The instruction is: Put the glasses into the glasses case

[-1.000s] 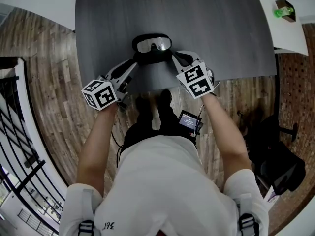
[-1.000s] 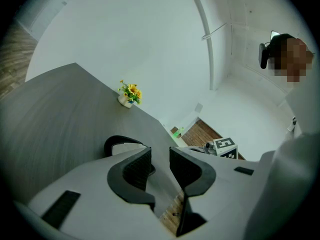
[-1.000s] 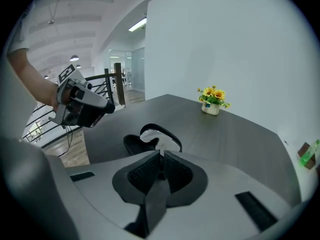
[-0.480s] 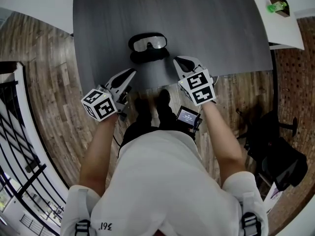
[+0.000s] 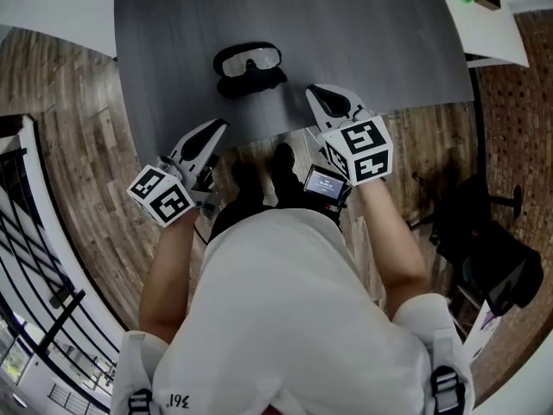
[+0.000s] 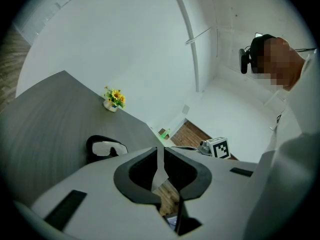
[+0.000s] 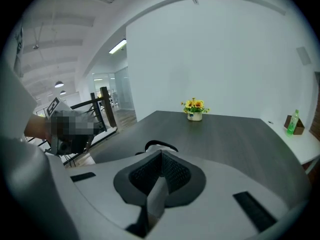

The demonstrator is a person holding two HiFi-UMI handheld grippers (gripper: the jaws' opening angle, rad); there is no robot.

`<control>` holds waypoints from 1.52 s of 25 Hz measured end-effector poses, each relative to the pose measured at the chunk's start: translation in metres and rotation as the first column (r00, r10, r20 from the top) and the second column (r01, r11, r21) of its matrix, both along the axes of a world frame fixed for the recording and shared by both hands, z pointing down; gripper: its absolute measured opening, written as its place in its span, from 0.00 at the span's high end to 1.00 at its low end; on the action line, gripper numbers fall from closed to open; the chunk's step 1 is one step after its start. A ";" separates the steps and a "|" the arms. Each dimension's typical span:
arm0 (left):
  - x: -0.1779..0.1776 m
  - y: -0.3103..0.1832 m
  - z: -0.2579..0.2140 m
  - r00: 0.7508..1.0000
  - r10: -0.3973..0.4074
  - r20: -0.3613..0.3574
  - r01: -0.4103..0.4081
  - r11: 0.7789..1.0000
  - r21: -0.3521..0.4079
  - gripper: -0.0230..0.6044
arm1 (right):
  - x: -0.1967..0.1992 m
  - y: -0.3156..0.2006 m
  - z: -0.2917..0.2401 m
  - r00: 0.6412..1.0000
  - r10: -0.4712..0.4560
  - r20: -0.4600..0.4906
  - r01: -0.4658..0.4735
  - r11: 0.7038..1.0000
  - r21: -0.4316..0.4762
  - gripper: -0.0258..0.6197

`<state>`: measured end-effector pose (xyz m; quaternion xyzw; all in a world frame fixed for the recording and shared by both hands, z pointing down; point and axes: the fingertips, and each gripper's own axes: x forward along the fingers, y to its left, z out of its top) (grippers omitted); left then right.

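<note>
Upper centre: glasses (image 5: 248, 59) sit in the black case (image 5: 255, 82) on the table (image 5: 389, 50). L gripper (image 5: 213, 129), lower left, just snapped shut on nothing; R gripper (image 5: 319, 92) is pinched shut too, empty. Looks near done. If the case needs closing, reopen jaws first and nudge gently.

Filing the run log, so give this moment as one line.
left tongs: shut, empty | right tongs: shut, empty | glasses: in open glasses case on grey table | contact: none
</note>
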<state>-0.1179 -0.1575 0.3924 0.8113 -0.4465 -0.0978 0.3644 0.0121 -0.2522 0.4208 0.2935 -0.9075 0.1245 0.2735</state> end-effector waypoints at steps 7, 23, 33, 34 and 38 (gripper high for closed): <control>0.009 0.019 -0.019 1.000 0.023 0.004 -0.023 0.999 0.023 0.88 | 0.007 0.019 -0.021 0.999 0.003 0.033 -0.003 1.000 0.006 0.94; 0.020 0.041 -0.041 0.995 0.038 0.088 -0.040 0.999 0.015 0.88 | 0.015 0.050 -0.056 0.993 0.022 0.119 -0.026 0.999 0.029 0.94; 0.016 0.047 -0.052 0.995 0.029 0.094 -0.032 0.999 0.039 0.88 | 0.022 0.060 -0.079 0.982 0.034 0.185 -0.041 0.999 0.031 0.94; 0.017 0.047 -0.053 0.995 0.029 0.095 -0.033 0.999 0.041 0.88 | 0.021 0.059 -0.081 0.981 0.034 0.192 -0.040 0.999 0.032 0.94; 0.017 0.046 -0.056 0.994 0.032 0.107 -0.036 0.998 0.041 0.88 | 0.020 0.057 -0.088 0.980 0.030 0.199 -0.041 0.998 0.049 0.94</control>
